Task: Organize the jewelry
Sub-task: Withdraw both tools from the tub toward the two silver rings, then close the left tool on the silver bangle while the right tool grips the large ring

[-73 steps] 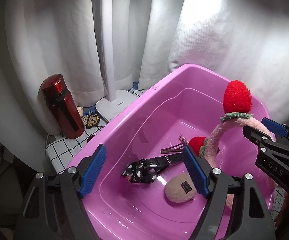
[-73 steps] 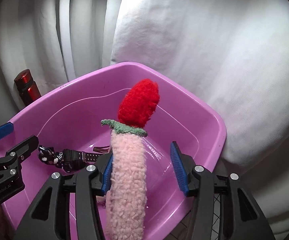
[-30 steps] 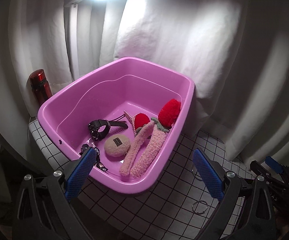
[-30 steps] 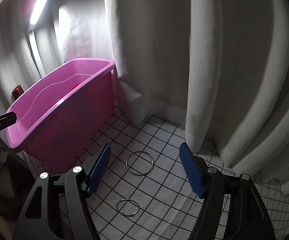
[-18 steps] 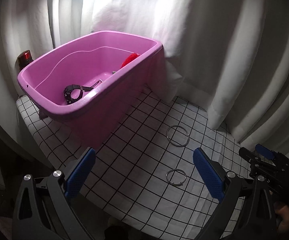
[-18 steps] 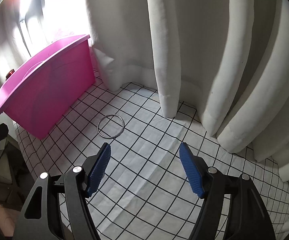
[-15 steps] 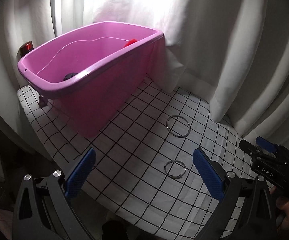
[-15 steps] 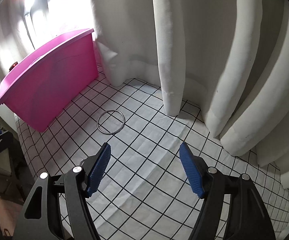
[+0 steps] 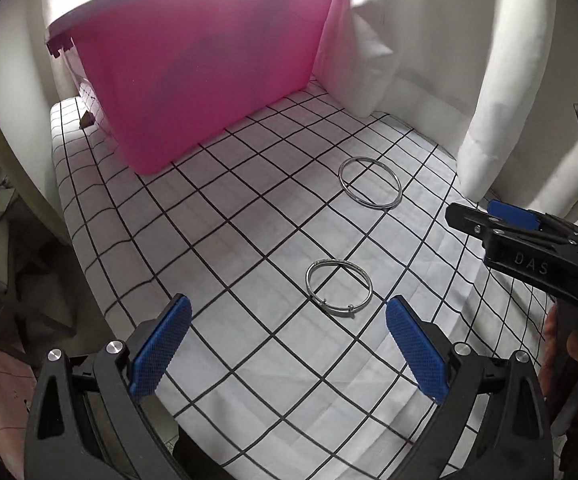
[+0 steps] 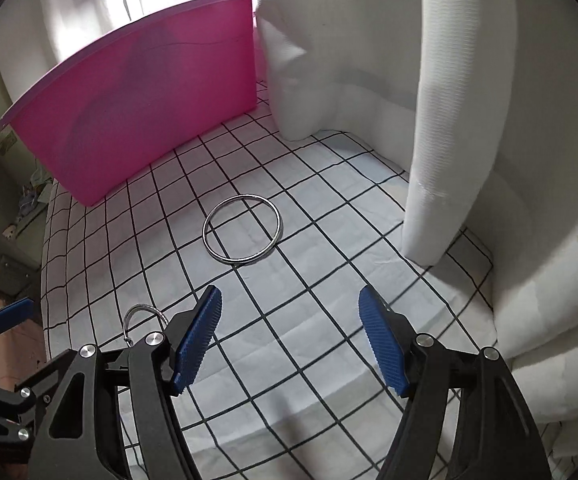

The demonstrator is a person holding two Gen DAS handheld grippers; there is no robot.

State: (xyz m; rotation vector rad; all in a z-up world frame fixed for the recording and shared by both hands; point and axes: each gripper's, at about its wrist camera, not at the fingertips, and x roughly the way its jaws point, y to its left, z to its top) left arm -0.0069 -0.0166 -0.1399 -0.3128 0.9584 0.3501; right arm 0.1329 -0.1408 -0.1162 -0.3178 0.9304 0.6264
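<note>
Two silver bangles lie flat on the white checked cloth. The smaller bangle lies just ahead of my left gripper, which is open and empty. The larger bangle lies further on; in the right wrist view the larger bangle sits ahead of my right gripper, open and empty. The smaller bangle peeks out behind the right gripper's left finger. The pink tub stands at the back left, its contents hidden; it also shows in the right wrist view.
White curtain folds hang down to the cloth along the back and right. The table's left edge drops to a cluttered floor. The right gripper's body shows at the right of the left wrist view.
Both grippers have pulled back from the tub and dropped low toward the cloth. The bangles now lie close ahead of them. The pink headband stays in the tub, out of sight.
</note>
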